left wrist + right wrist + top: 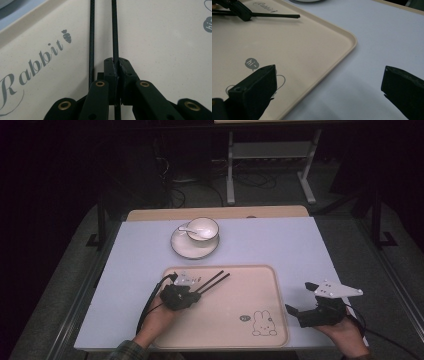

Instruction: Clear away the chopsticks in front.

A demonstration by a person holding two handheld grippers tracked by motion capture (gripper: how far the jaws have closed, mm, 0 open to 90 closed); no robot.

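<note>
Here the left gripper (116, 75) pinches one black chopstick (114, 30) over the tray (270, 285), its mate (91, 37) alongside; lower gently, keeping both parallel. The right gripper (300, 297) gapes empty.

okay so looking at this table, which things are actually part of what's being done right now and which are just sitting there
In use:
- left hand-held gripper, shut on one black chopstick
- second chopstick, beside it
- beige rabbit tray under them

Lying about:
- bowl with spoon on saucer
- right hand-held gripper, open, idle
</note>
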